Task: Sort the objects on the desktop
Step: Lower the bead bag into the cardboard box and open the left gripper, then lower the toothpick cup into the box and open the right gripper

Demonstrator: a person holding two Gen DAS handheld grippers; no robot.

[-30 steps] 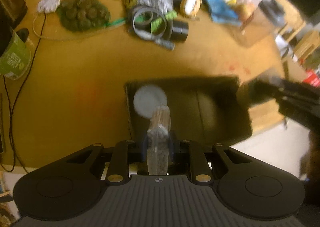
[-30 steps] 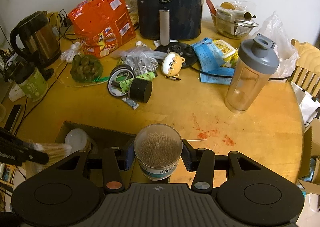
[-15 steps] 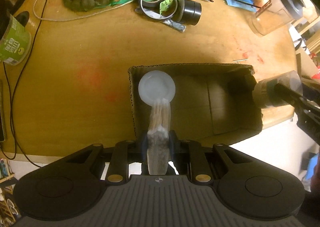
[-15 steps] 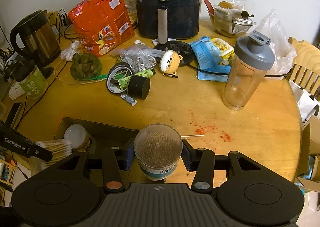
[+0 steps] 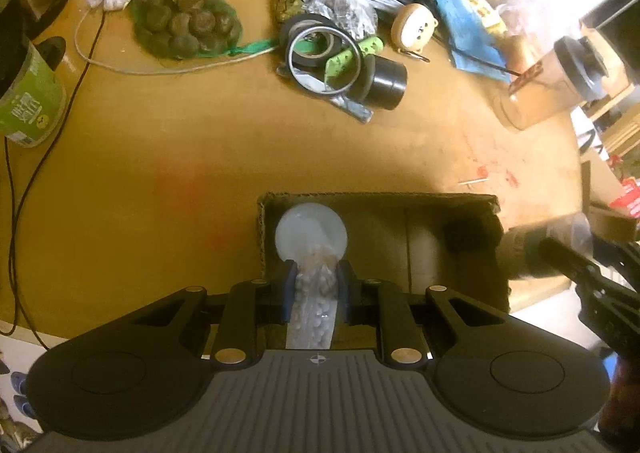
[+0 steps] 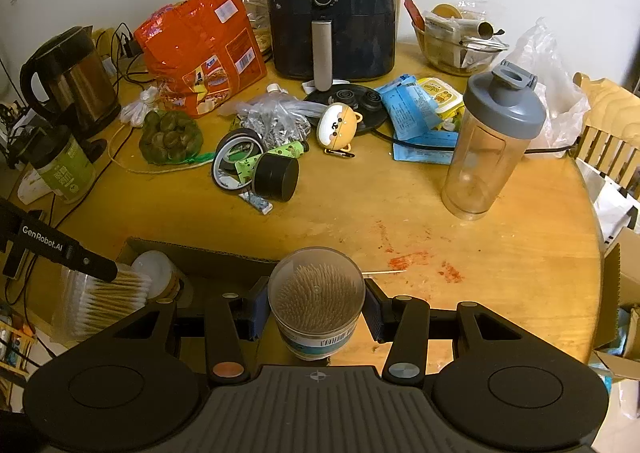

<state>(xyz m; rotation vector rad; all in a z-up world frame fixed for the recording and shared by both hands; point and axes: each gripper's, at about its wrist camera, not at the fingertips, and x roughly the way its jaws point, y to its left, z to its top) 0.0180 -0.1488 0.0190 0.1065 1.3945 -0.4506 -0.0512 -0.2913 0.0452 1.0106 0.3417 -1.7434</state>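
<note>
Looking through the left wrist view, we see the left claw (image 5: 314,289) pinching a packet of cotton swabs (image 5: 314,305) over the cardboard box (image 5: 452,198), beside a white lid (image 5: 311,231) inside; we should lower it into bare floor before letting go. A second ago this view was blurred and the box sat higher. In the right wrist view, the right claw (image 6: 316,307) clamps a toothpick jar (image 6: 316,297) above the counter (image 6: 360,213), just past the box edge; the shaker bottle (image 6: 492,145) looks nearer than before.

Cotton swabs (image 5: 314,293) lower, nearer box (image 5: 440,199)
</note>
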